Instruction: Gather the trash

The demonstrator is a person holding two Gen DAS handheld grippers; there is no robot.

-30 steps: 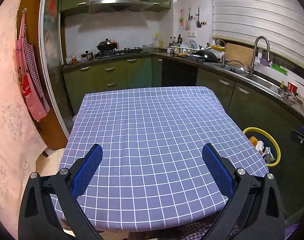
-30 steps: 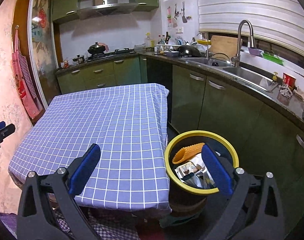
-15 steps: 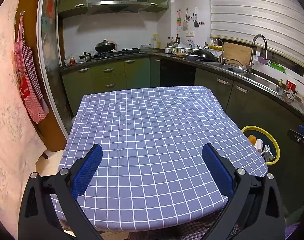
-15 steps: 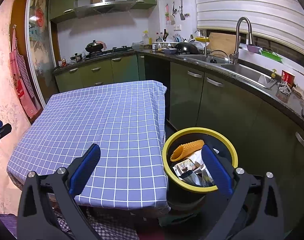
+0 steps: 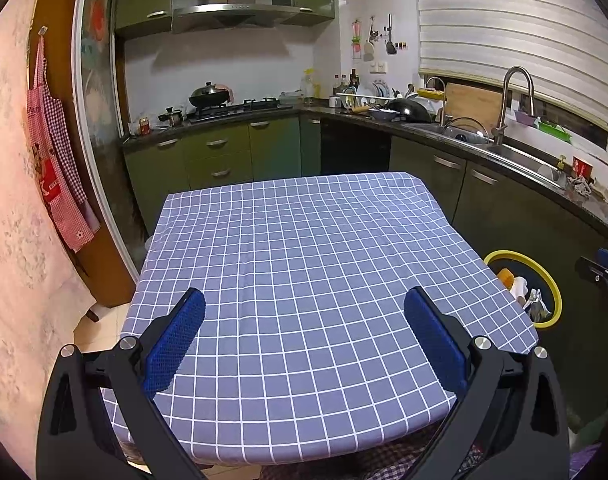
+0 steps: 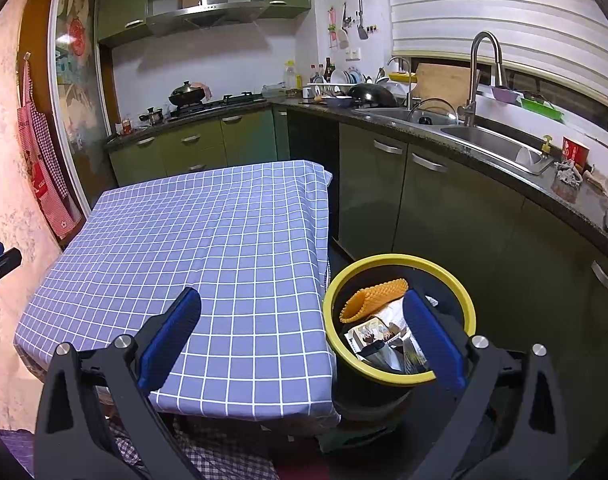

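Left gripper (image 5: 304,326): jaws spread wide, blue pads bare, nothing between them. It hangs over the near edge of the table (image 5: 295,264), which wears a purple grid tablecloth.

Right gripper (image 6: 301,326): likewise wide open and holding nothing. Its left finger sits over the table's near right corner, its right finger (image 6: 432,336) over the mouth of the trash bin (image 6: 336,292).

Bin: black, yellow rim, on the floor just right of the table, directly ahead of the right gripper's right finger. Inside: an orange ridged piece (image 6: 374,296) against the far-left wall, printed wrappers and paper (image 6: 380,338) below it.

From the left gripper, the bin shows ahead and well to the right, past the table edge.

Farther ahead: green cabinets (image 5: 219,152), stove with a lidded wok (image 5: 208,95). Far right: sink and tall faucet (image 6: 478,76). Far left: red checked apron (image 5: 57,152) on the wall.
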